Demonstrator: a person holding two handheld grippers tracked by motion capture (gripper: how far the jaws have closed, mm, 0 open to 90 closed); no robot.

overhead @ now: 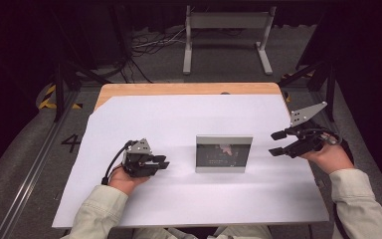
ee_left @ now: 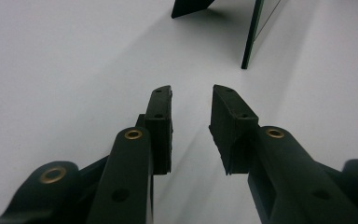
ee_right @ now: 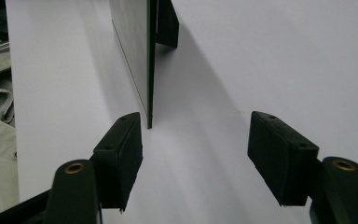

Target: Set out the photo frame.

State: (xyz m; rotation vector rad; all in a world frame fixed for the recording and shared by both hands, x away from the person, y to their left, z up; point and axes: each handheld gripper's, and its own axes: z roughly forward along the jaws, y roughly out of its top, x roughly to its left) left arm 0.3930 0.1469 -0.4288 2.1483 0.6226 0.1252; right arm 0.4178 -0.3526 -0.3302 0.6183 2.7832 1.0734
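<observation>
A small framed picture (overhead: 224, 154) with a silver border stands upright in the middle of the white sheet (overhead: 179, 124). To its left my left gripper (overhead: 164, 162) rests low on the sheet, jaws apart with nothing between them, pointing at the frame. My right gripper (overhead: 278, 143) hovers to the frame's right, jaws wide and empty. In the left gripper view the frame's edge (ee_left: 254, 32) and its back stand (ee_left: 191, 7) lie ahead of the gripper (ee_left: 192, 93). In the right gripper view the frame (ee_right: 140, 51) stands edge-on just beyond the gripper (ee_right: 196, 128).
The white sheet covers a wooden table (overhead: 179, 88); its edges lie close behind both hands. A grey metal stand (overhead: 227, 37) and cables (overhead: 149, 42) are on the floor beyond the table. A dark tripod leg (overhead: 318, 74) stands at the right.
</observation>
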